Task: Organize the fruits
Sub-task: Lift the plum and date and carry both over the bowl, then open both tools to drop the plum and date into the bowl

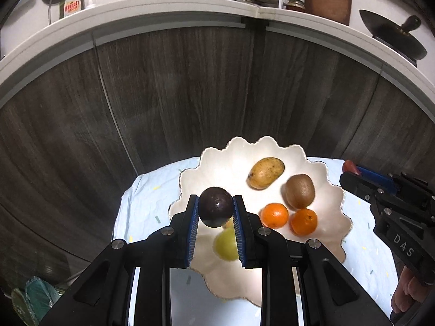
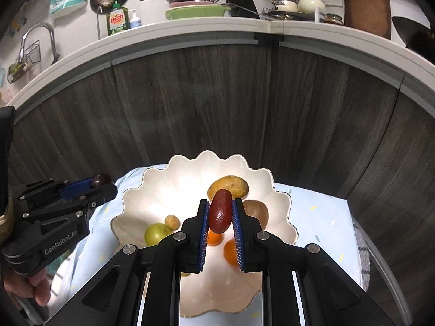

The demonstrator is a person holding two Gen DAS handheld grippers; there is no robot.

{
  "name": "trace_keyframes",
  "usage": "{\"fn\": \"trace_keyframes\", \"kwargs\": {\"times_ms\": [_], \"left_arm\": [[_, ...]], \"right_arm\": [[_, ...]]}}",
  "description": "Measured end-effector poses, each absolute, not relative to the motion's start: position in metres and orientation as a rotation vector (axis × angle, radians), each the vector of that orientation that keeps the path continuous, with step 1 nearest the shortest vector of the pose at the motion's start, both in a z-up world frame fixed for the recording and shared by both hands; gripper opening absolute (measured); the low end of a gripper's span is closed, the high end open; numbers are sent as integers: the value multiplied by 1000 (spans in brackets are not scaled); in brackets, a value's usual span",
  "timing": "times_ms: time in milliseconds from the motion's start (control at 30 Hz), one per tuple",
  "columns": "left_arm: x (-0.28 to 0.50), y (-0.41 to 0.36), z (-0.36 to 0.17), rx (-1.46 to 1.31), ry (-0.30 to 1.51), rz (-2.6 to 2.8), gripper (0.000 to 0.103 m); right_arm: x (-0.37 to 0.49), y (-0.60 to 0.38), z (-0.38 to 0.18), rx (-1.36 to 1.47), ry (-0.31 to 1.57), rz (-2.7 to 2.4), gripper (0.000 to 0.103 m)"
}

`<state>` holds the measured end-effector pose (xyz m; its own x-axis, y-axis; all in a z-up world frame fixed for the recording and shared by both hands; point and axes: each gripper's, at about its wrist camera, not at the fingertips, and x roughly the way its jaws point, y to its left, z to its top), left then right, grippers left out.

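Both grippers are loaded up over the bowl rn. Left gripper (image 1: 216,212) has its fingers clamped on a dark purple round fruit (image 1: 216,207), prob a passion fruit, held above the bowl's 9 o'clock side. Right gripper (image 2: 220,216) has its fingers clamped on a reddish-brown oval fruit (image 2: 220,214), standing on end between the blue pads, hanging over the middle of the bowl.

The bowl (image 1: 239,149) is white w/ a scalloped rim and sits on a desk covered by a light blue cloth (image 1: 141,203) with little confetti marks. Inside it, from the left wrist view: a yellow mango (image 1: 266,173) at about 12 o'clock, a brown kiwi (image 1: 300,191) just beside it at 2 o'clock, two oranges (image 1: 274,215) touching each other at 4 o'clock, and a green-yellow round fruit (image 1: 226,244) under the left fingers, blurry. Right wrist view also shows a small tan fruit (image 2: 172,222) touching the green one, can't tell what it is.

Behind the desk is a dark wood cabinet front (image 1: 190,87), and up on the counter a dish soap bottle (image 2: 117,19), stacked plates and pots.
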<state>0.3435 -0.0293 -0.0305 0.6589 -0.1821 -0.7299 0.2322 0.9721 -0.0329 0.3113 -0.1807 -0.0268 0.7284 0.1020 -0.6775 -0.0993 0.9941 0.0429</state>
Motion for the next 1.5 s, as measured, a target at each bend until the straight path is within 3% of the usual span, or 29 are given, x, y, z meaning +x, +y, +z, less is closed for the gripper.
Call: {"fn": "trace_keyframes", "kwargs": {"times_ms": [533, 633, 700, 767, 833, 967, 1033, 1133, 1333, 1500], "left_arm": [[376, -32, -60, 77, 874, -220, 26], [374, -32, -63, 83, 876, -214, 43], [373, -31, -62, 89, 866, -203, 46], [371, -30, -60, 90, 861, -196, 53], [370, -28, -57, 90, 852, -186, 63], [367, -26, -52, 94, 836, -166, 76], [364, -24, -49, 93, 825, -153, 84], [359, -22, -44, 90, 812, -135, 92], [349, -18, -34, 101, 801, -111, 102], [337, -13, -22, 112, 793, -94, 102]], "right_arm": [[348, -179, -55, 29, 828, 99, 19], [348, -179, -56, 30, 831, 94, 20], [348, -179, -55, 26, 831, 90, 21], [347, -180, -54, 22, 825, 83, 30], [344, -180, -52, 21, 813, 73, 47], [340, -180, -45, 21, 791, 62, 56], [336, -180, -41, 24, 776, 59, 68], [329, -179, -34, 21, 753, 48, 78], [312, -179, -22, 16, 720, 18, 86], [300, -179, -14, 18, 704, -11, 90]]}}
